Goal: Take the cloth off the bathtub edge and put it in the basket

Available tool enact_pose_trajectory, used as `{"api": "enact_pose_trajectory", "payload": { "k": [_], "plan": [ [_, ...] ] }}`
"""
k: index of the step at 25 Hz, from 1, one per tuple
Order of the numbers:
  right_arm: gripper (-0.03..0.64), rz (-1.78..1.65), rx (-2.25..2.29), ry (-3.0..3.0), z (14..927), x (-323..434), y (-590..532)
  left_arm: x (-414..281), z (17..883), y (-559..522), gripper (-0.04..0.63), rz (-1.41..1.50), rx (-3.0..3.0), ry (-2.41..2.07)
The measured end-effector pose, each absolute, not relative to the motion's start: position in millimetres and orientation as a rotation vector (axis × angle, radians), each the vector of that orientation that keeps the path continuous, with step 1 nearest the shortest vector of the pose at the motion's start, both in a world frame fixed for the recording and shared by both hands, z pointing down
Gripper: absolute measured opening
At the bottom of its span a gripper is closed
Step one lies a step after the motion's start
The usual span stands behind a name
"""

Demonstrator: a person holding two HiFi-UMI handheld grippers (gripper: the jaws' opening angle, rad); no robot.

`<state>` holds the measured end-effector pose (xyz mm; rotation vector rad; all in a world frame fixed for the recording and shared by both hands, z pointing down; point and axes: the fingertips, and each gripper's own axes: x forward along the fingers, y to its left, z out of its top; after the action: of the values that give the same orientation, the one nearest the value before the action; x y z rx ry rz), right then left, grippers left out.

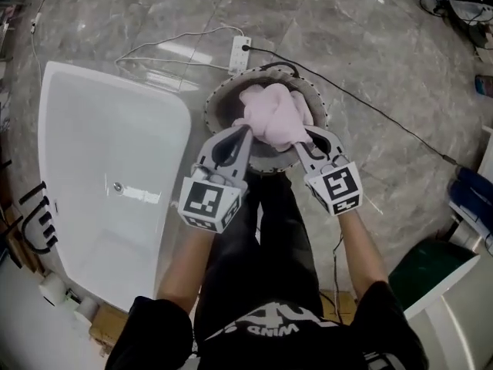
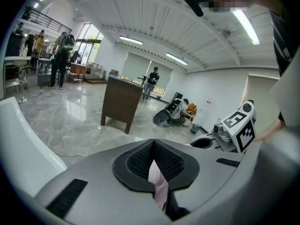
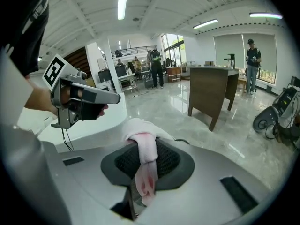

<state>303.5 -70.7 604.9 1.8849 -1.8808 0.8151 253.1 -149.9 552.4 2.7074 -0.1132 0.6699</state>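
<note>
head view: we hold the soft, crumpled pink cloth [image 1: 273, 114] over the round dark basket [image 1: 212, 102], left gripper [image 1: 245, 132] and right gripper [image 1: 305, 137] above its near rim. left gripper view: ribbed jaws pinch a thin fold. right gripper view: jaws clamp a thick rolled fold.

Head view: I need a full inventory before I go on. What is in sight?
cloth: one, pink, bunched over the basket
basket: one, dark, round, on the floor right of the bathtub
bathtub: one, white, at left
power strip: one, white, on the floor beyond the basket
cable: one, black, across the floor to the right
floor: grey marble
left hand-held gripper: one, grey, shut on the cloth's left side
right hand-held gripper: one, grey, shut on the cloth's right side
</note>
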Motion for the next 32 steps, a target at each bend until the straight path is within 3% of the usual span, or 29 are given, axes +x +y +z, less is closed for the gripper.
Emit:
{"api": "enact_pose_trajectory", "payload": {
  "k": [8, 20, 32],
  "plan": [
    [0.060, 0.894, 1.826, -1.879, 689.9, 283.5, -72.2, 247.7, 627.6, -147.5, 0.014, 0.708, 2.667, -0.140],
    [0.060, 1.061, 1.697, -1.737, 824.8, 274.4, -72.9, 236.1, 651.6, -135.9, 0.014, 0.731, 2.663, -0.150],
    [0.061, 1.097, 1.708, -1.661, 851.5, 278.3, -56.3, 230.3, 665.3, -127.0, 0.012, 0.765, 2.657, -0.167]
  ]
}}
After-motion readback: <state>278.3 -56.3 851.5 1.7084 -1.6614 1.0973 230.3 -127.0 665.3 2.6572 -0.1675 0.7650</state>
